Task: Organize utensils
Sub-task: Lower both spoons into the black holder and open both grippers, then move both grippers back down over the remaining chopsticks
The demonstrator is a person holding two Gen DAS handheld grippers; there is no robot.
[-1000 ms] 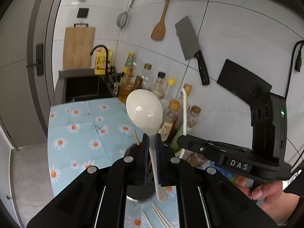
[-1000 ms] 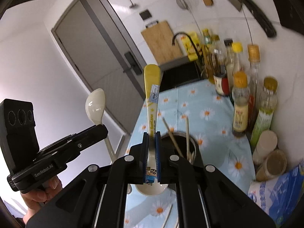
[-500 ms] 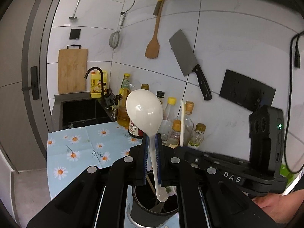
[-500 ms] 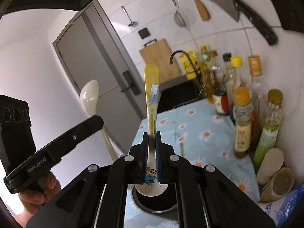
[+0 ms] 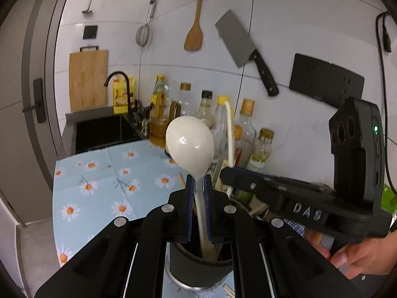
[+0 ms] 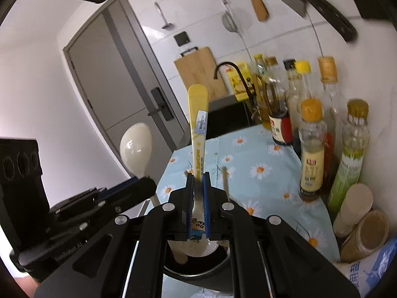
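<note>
My left gripper [image 5: 198, 191] is shut on the stem of a white ladle-like spoon [image 5: 189, 144], bowl up. Its handle reaches down into the dark utensil holder [image 5: 198, 268] right below. My right gripper [image 6: 198, 193] is shut on a yellow cartoon-print spoon [image 6: 198, 114], handle up. Its white bowl [image 6: 196, 245] hangs over the holder's mouth [image 6: 196, 265]. The right gripper also shows in the left wrist view [image 5: 228, 173], close beside the left one. The white spoon shows in the right wrist view [image 6: 136, 146] at left. Wooden chopsticks [image 6: 225, 178] stand in the holder.
A daisy-print cloth [image 5: 99, 173] covers the counter. Several sauce and oil bottles [image 6: 312, 144] line the tiled wall at right. A sink with a black tap [image 5: 116, 82] lies behind. A cleaver [image 5: 238, 47] and wooden spatula [image 5: 194, 32] hang on the wall. Loose chopsticks [image 5: 228, 290] lie by the holder.
Both grippers have moved over the holder and lowered. The white spoon's handle now dips inside it, and the yellow spoon's bowl has come down to its mouth.
</note>
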